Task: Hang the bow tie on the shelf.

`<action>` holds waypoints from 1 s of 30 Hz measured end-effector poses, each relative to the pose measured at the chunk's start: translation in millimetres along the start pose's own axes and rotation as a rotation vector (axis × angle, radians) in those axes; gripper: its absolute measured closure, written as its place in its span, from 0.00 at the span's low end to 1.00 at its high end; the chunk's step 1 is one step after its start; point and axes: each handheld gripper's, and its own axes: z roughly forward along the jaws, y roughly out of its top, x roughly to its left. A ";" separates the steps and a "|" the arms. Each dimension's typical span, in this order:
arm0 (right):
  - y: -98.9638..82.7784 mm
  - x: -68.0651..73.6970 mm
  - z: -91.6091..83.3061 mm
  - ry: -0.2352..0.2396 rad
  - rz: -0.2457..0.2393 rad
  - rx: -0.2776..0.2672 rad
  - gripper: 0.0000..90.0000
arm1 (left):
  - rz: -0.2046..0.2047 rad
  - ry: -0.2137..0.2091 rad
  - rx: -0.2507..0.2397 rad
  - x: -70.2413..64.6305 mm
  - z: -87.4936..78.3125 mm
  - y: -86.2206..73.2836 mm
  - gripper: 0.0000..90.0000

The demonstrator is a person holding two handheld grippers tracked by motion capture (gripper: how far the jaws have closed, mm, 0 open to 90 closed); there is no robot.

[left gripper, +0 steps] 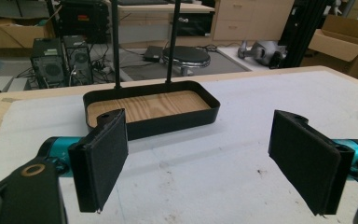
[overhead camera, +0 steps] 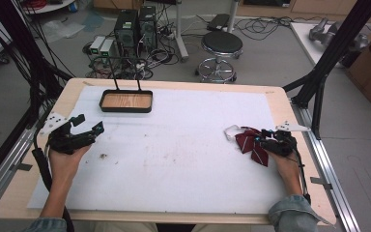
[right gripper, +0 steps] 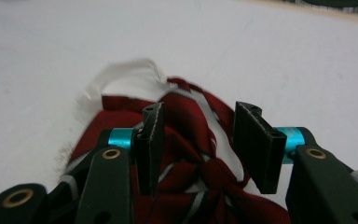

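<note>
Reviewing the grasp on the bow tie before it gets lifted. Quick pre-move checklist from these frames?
1. Dark red striped fabric bow tie between the jaws of the right hand-held gripper: ok, the knot sits in the gap.
2. Pads pressing on the fabric: cannot tell; a gap shows at the right pad.
3. White strap clear of the jaws: ok, it lies beyond them.
4. Left hand-held gripper empty and wide open: ok.
5. Black rectangular tray with wooden floor free to receive: ok, nothing lies in it.
6. White table mat between bow tie and tray unobstructed: ok.

Even, bright overhead light — soft shadows, slightly blurred close-ups.
</note>
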 end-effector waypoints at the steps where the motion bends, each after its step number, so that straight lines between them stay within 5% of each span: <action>1: 0.7 0.3 2.3 0.005 -0.020 0.029 0.58 | 0.003 0.000 0.002 0.2 0.0 0.0 0.22; 8: 2.0 1.5 7.3 -0.008 -0.033 0.079 0.64 | 0.003 -0.002 0.005 0.3 0.3 -0.1 0.22; 9: 3.6 3.5 11.4 -0.027 -0.047 0.131 0.67 | 0.000 -0.001 0.001 0.1 -0.2 0.2 0.22; 12: 4.0 3.5 10.3 -0.036 -0.054 0.127 0.80 | 0.003 0.000 -0.001 0.5 -1.0 0.7 0.22; 16: 5.3 4.9 7.5 -0.047 -0.067 0.129 0.84 | 0.003 0.000 -0.003 1.3 -1.7 1.4 0.22; 22: 17.9 12.4 -8.7 -0.027 -0.068 -0.002 0.86 | 0.000 -0.001 -0.004 0.5 -0.9 1.7 0.22; 30: 47.3 26.2 -18.1 0.023 -0.080 -0.085 0.86 | -0.003 -0.005 -0.011 0.1 -1.7 3.1 0.22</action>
